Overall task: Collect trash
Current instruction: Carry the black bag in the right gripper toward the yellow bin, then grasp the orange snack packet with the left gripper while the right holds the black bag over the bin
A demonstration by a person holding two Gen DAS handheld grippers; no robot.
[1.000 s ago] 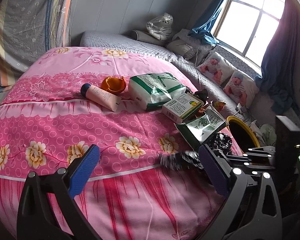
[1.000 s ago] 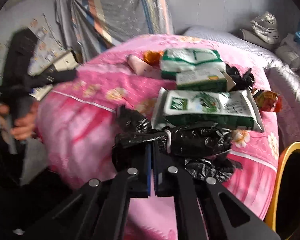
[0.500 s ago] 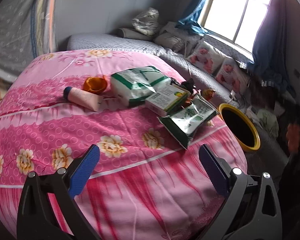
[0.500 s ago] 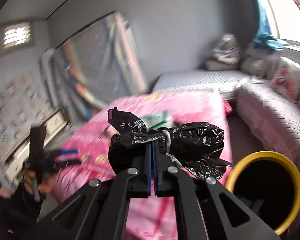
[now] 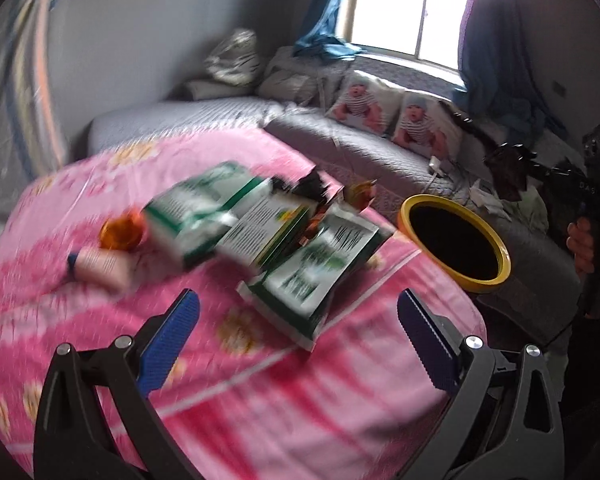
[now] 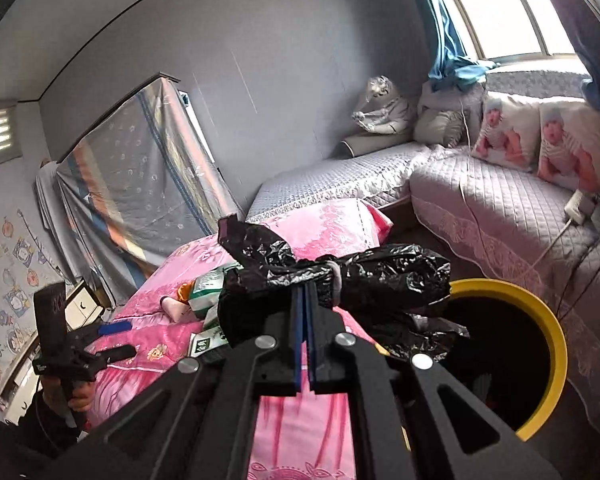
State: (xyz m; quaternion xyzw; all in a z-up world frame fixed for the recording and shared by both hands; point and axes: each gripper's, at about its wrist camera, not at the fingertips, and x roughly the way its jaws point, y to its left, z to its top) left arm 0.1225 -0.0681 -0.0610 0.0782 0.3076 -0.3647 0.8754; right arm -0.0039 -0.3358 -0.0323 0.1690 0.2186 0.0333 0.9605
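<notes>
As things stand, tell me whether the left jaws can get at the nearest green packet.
Probably yes: the left gripper is open, and the green packet lies uncovered on the pink bedspread just ahead.

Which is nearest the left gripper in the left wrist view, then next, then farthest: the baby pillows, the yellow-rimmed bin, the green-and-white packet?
1. Green-and-white packet, on the pink bedspread straight ahead.
2. Yellow-rimmed bin, right, beside the bed.
3. Baby pillows, on the far couch under the window.
</notes>
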